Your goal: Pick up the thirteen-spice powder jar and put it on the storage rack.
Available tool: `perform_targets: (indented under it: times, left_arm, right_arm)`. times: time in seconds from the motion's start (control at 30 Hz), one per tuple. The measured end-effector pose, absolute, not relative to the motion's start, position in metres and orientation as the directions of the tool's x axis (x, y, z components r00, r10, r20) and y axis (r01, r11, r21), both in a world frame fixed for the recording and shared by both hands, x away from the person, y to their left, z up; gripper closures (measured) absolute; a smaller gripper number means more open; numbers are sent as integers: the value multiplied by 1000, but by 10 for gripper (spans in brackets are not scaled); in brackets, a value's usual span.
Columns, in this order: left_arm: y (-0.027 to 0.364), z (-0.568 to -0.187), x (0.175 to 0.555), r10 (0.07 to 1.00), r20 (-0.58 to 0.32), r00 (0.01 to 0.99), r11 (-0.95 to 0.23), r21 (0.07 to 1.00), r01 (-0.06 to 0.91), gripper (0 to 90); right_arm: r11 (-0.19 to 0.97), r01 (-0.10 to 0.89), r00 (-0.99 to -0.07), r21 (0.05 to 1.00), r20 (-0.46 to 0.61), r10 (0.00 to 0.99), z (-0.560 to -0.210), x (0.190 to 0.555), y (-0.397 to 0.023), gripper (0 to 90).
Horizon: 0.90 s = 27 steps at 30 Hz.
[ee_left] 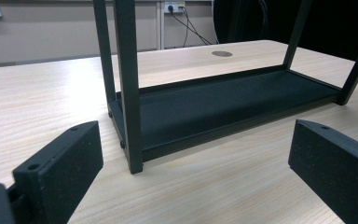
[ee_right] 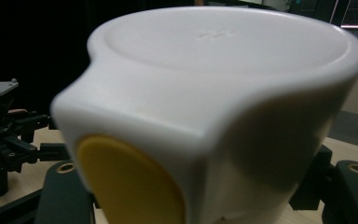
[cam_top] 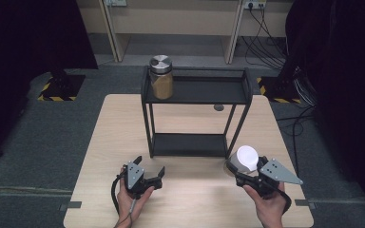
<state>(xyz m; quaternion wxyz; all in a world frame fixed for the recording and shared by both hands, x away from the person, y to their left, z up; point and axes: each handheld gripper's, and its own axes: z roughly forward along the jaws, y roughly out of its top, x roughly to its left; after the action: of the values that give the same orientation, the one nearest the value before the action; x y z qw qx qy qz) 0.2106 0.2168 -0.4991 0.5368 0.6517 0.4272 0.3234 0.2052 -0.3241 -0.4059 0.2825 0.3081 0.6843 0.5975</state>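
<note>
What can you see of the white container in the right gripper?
The white container looks like smooth, glossy plastic, rounded, with a broad flat white top that catches the light. In the right gripper view one side bulges out into a squared lobe bearing an oval yellow patch. The right gripper is shut on it, its black jaws at either side low down. It sits upright near the table's right front, just in front of the black shelf's right front leg. Whether it rests on the table cannot be told.
</note>
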Motion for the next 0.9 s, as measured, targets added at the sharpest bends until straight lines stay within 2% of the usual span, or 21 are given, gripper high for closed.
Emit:
perform_targets:
  times: [0.47,0.9]
  left_arm:
    - [217,-499,211,904,-37,426,-59,976,209,22]
    - [216,-499,211,903,-32,428,-64,976,207,22]
  right_arm:
    - [90,11,-655,996,-61,753,-376,213,-319,308]
    - [81,-3,-662,997,-63,747,-361,226,-307,308]
